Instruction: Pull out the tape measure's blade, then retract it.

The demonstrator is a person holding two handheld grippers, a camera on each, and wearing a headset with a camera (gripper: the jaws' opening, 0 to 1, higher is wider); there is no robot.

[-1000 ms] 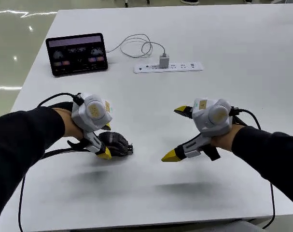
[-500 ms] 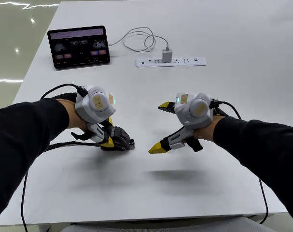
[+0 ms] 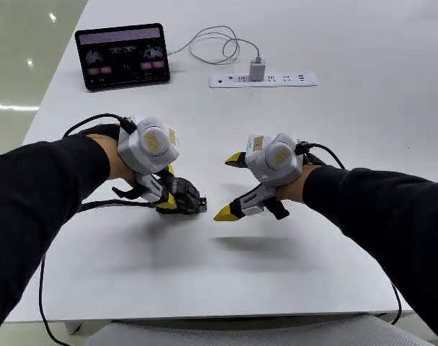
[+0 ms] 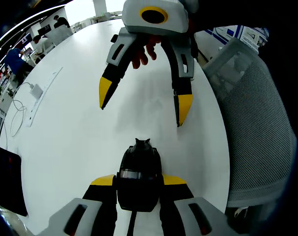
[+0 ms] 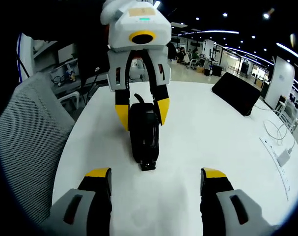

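A black tape measure point(image 3: 185, 196) rests on the white table, and my left gripper point(image 3: 169, 190) is shut on its body. In the left gripper view the case point(image 4: 139, 178) sits between the yellow tips, its blade end pointing away. My right gripper point(image 3: 228, 186) hovers open just right of that end, one tip low near the table and one higher. The right gripper view has the tape measure point(image 5: 143, 132) standing ahead, its blade hook point(image 5: 148, 166) short of my open right gripper point(image 5: 155, 173). No blade is drawn out.
A dark tablet point(image 3: 123, 55) stands at the far left of the white table point(image 3: 363, 115). A power strip point(image 3: 263, 79) with a charger and coiled cable lies behind. A mesh chair point(image 4: 257, 123) is at the table's near edge.
My right gripper has moved left, closer to the tape measure's blade end, still open. The left gripper keeps its hold in place. The head camera has tilted.
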